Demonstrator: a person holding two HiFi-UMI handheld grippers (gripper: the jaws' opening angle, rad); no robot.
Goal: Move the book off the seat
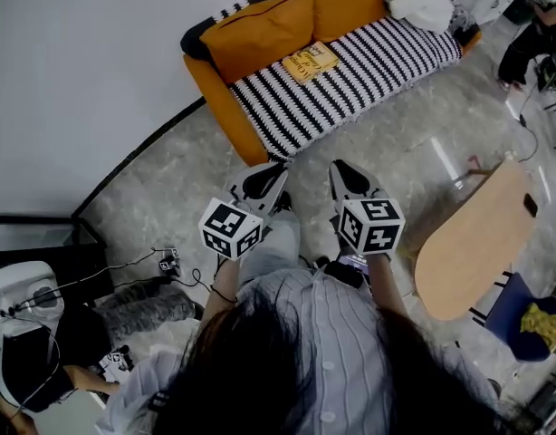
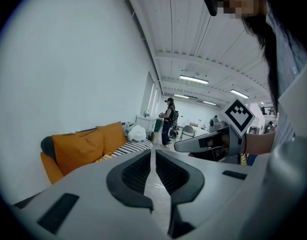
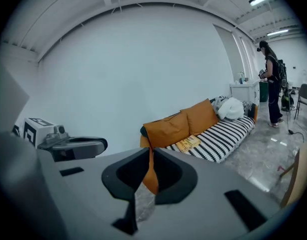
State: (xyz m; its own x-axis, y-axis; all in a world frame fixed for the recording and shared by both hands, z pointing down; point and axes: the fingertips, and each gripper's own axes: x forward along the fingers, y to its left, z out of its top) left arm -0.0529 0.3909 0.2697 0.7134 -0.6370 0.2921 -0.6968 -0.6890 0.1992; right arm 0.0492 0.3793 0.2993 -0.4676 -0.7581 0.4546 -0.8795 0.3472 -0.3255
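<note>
A yellow book lies flat on the striped seat of an orange sofa, just in front of the orange back cushions. The right gripper view shows the book on the seat, well ahead of the jaws. My left gripper and right gripper are side by side over the marble floor, a good way short of the sofa. Both are shut, with nothing between their jaws. From the left gripper view the sofa is at the left and the right gripper's body at the right.
A white bag sits at the sofa's far end. An oval wooden table stands at the right, a blue chair beside it. Cables and equipment lie on the floor at the left. A person stands beyond the sofa.
</note>
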